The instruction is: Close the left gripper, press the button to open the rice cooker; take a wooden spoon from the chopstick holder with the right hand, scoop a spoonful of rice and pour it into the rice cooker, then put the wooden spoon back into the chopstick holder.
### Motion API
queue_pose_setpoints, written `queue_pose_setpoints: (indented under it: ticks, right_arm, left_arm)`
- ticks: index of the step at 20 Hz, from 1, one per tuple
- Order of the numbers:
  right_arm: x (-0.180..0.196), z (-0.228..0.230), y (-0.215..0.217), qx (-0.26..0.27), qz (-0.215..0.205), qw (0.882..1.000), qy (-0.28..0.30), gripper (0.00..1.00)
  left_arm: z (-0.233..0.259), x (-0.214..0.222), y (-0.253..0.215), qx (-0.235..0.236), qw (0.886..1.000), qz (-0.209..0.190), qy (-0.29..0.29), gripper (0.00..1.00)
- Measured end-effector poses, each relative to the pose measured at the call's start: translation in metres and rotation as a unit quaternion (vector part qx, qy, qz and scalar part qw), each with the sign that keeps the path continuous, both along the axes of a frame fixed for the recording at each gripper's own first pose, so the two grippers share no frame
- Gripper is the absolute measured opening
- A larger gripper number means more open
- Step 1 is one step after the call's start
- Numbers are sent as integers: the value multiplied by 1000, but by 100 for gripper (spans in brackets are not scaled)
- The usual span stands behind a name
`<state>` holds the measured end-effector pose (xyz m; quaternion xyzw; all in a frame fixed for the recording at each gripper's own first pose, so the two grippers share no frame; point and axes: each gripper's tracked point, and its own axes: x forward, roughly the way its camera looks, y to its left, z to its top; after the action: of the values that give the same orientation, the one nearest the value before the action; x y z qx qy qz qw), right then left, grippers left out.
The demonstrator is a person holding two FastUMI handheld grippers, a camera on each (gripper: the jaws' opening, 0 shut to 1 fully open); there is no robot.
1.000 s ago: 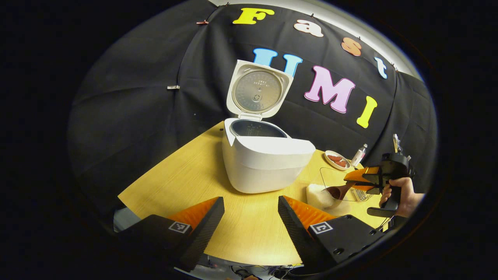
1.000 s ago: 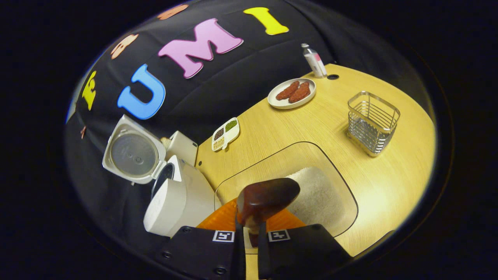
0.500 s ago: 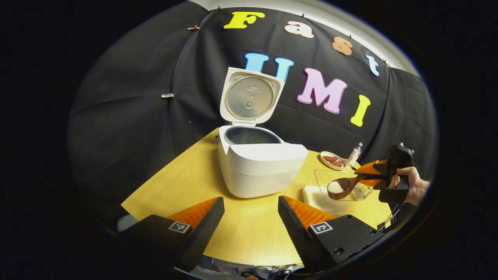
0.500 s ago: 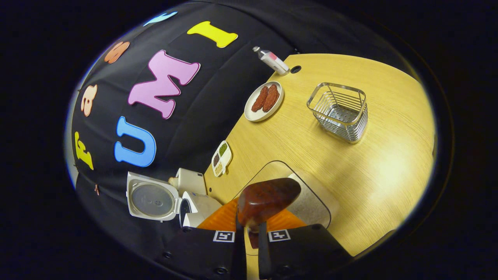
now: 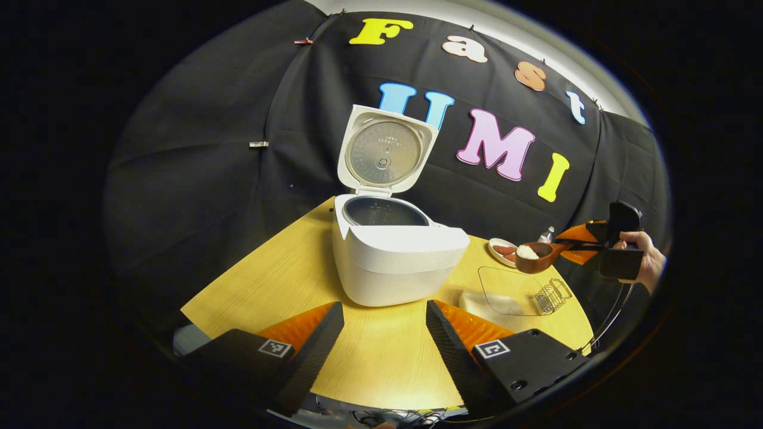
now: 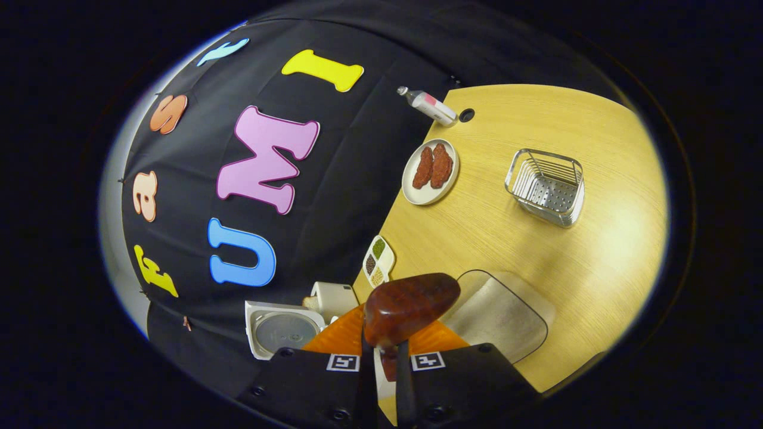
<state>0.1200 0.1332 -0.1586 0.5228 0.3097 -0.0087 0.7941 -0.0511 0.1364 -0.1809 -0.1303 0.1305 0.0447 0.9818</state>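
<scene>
While the left gripper (image 5: pixel 384 333) hangs with fingers apart, right gripper (image 6: pixel 381 372) clamps rice-laden wooden spoon (image 5: pixel 536 255), handle level, open rice cooker (image 5: pixel 396 256) lying off its bowl end.

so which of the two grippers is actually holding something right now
The right gripper: its fingers are clamped on the wooden spoon, which carries a mound of rice above the table. The left gripper is spread open with nothing between its fingers.

A staged kitchen corner in a recording booth is shown. A wooden table (image 6: pixel 596 250) is backed by black cloth. A rice cooker (image 5: pixel 393 256), plate of food (image 6: pixel 430 171) and wire chopstick holder (image 6: pixel 546 186) are laid out.
</scene>
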Motion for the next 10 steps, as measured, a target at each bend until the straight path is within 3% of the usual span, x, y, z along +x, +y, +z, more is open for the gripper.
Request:
queue_pose_setpoints:
  ticks: [3, 10]
  right_arm:
    - [12, 28, 20, 12, 12, 1000, -20, 17]
    - [38, 72, 111, 34, 50, 997, -56, 16]
  left_arm:
    - [2, 0, 1, 1, 1000, -1, -4, 96]
    - [29, 1, 19, 4, 1000, -2, -18, 96]
